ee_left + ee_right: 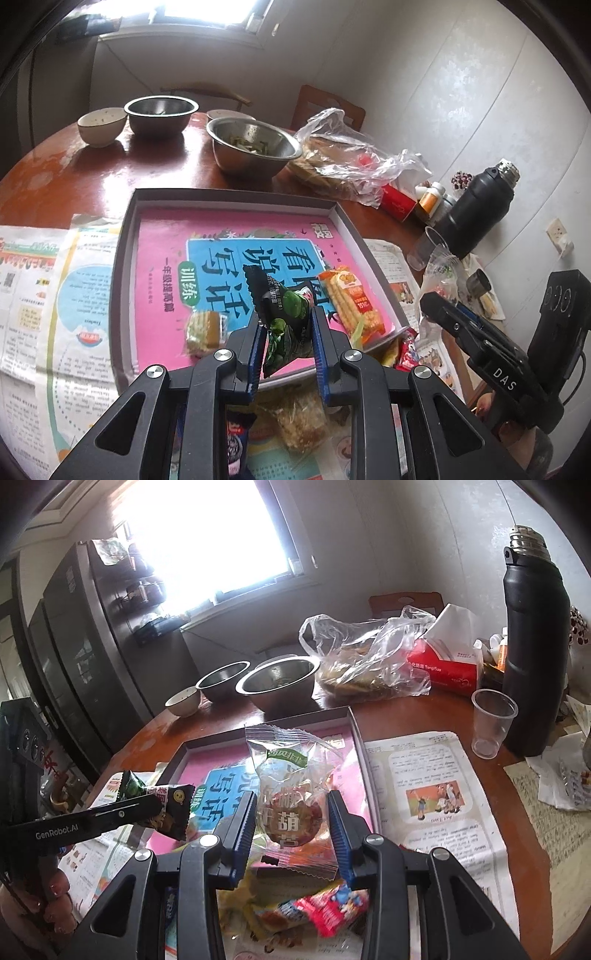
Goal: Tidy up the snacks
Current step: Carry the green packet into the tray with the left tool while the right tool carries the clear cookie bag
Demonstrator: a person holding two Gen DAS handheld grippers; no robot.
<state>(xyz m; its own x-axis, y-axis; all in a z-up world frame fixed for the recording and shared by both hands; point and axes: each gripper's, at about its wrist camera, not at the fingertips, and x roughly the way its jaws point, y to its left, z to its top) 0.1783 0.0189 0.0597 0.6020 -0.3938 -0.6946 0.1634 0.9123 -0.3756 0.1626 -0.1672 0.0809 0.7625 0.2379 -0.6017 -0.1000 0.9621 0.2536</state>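
Cluttered round table (74, 173): a green-black snack packet (284, 325) is pinched by the left gripper (286, 332) over the shallow box (236, 197); the right gripper (291, 827) clamps a clear-wrapped, apparently haw, snack (291, 812). Both should be lowered flat beside the wafer pack (351, 302) before release.

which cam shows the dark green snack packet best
Left wrist view: the dark green snack packet fills the centre, pinched in the left hand-held gripper above the tray. The right wrist view shows it only side-on at the left edge.

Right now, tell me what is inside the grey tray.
In the grey tray: a pink workbook lining the bottom, an orange biscuit pack and a small yellow-green snack. The held packets hide part of it.
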